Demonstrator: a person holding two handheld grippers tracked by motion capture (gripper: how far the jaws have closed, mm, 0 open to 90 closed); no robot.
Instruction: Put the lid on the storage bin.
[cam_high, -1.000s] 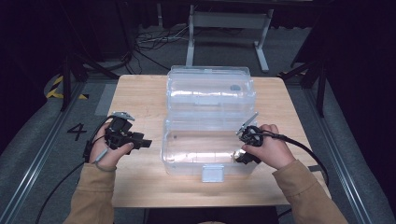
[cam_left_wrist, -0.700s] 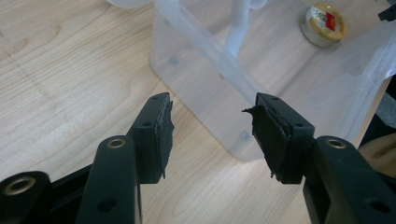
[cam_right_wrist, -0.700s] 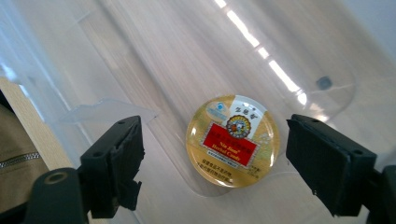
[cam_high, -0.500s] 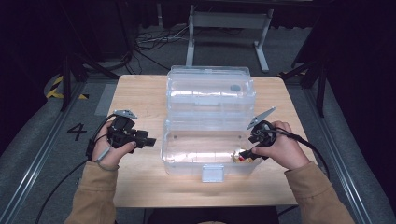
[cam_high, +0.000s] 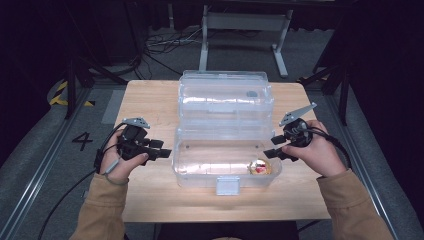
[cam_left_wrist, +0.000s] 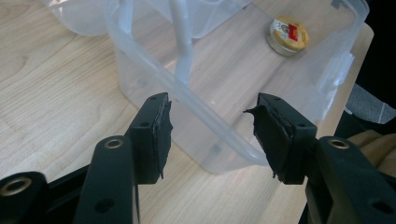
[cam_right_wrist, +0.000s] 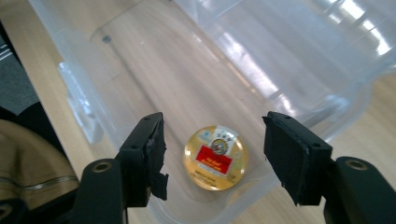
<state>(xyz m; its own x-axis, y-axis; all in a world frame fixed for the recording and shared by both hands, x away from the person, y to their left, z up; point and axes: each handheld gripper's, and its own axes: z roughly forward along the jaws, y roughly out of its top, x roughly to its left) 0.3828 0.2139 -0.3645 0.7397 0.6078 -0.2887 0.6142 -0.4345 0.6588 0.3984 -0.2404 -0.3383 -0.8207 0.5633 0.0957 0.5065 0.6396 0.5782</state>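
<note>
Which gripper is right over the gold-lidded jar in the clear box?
The right gripper: the jar lies below, between its open fingers. The left gripper sits outside the box's opposite end.

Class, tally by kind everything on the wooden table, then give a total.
Clear plastic box with its hinged lid open: 1
Small round jar with a gold lid, inside the box: 1
Total: 2

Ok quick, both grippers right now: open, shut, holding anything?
Left gripper: open, empty, beside the clear plastic storage box.
Right gripper: open, jaws just been closing, empty, above the small round gold-lidded jar lying in the box.
</note>
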